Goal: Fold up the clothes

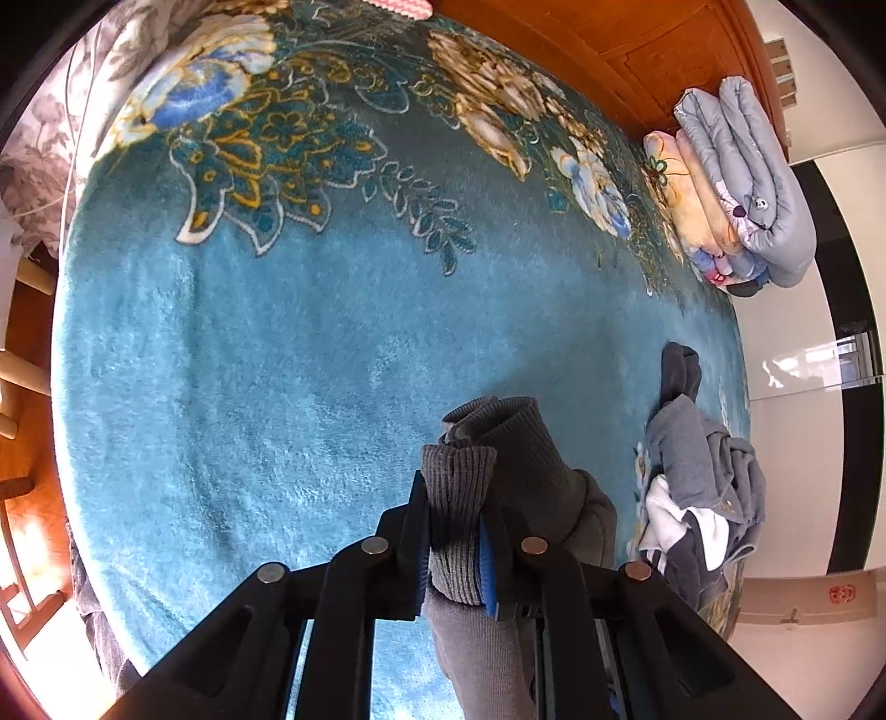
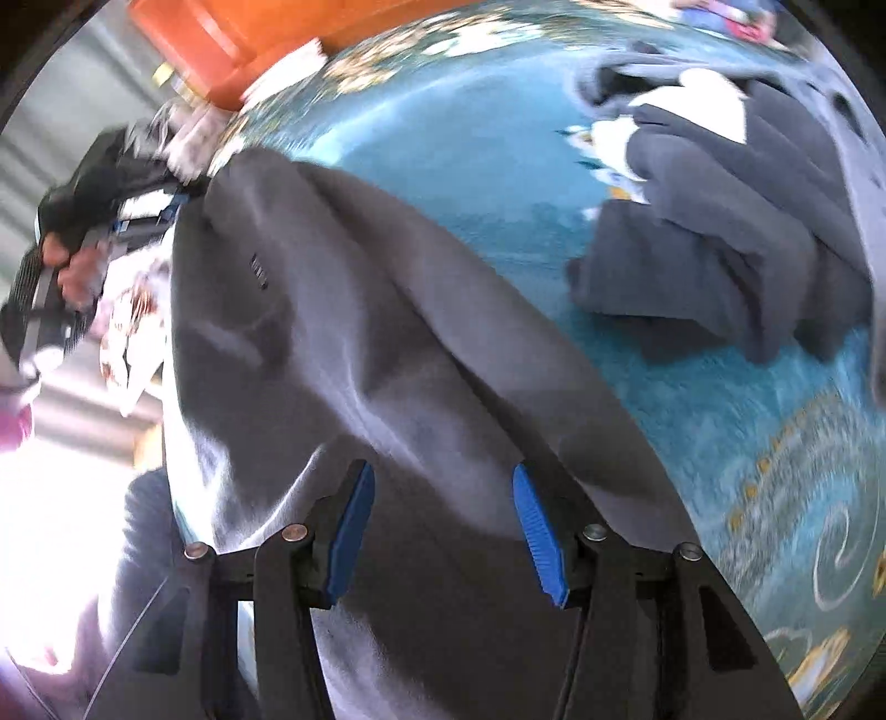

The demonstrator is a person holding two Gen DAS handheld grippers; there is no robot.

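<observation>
Over the bed's teal blanket (image 1: 249, 360), the left hand-held gripper (image 1: 454, 548) is clamped on a grey garment's ribbed cuff (image 1: 459, 498). Its right counterpart (image 2: 443, 526) gapes above that grey garment (image 2: 360, 343), gripping nothing. Beyond lies a clothes pile (image 2: 736, 221).

I see: teal floral blanket (image 1: 249, 332) on bed, orange wooden headboard (image 1: 637, 44), folded quilts (image 1: 742, 183), glossy white floor (image 1: 803, 399).
</observation>
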